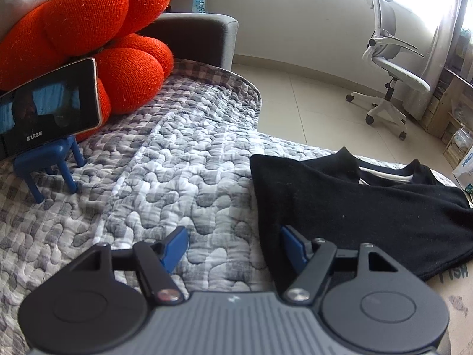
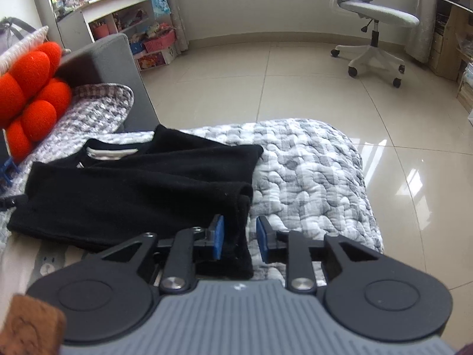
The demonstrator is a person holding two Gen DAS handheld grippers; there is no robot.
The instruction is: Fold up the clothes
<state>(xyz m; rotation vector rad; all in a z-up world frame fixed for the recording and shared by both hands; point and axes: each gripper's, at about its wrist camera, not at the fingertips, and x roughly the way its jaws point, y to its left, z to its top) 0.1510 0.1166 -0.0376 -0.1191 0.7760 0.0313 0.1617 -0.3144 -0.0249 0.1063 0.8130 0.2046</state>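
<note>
A black garment (image 1: pixel 354 216) with a white-striped collar (image 1: pixel 384 176) lies partly folded on the grey-and-white quilt (image 1: pixel 177 177). My left gripper (image 1: pixel 235 245) is open at the garment's left edge: its right pad sits over the black cloth, its left pad over bare quilt. In the right wrist view the garment (image 2: pixel 133 192) spreads to the left. Its right folded edge (image 2: pixel 236 236) hangs between the pads of my right gripper (image 2: pixel 241 238). The cloth lies against the left pad, with a gap to the right pad, so the gripper is open.
An orange puffy cushion (image 1: pixel 88 29) and a phone (image 1: pixel 50 109) on a small blue stand (image 1: pixel 44 168) sit at the quilt's far left. A grey sofa arm (image 1: pixel 192 38) stands behind. A white office chair (image 2: pixel 375 20) is on the tiled floor (image 2: pixel 295 82). Shelves (image 2: pixel 118 9) line the far wall.
</note>
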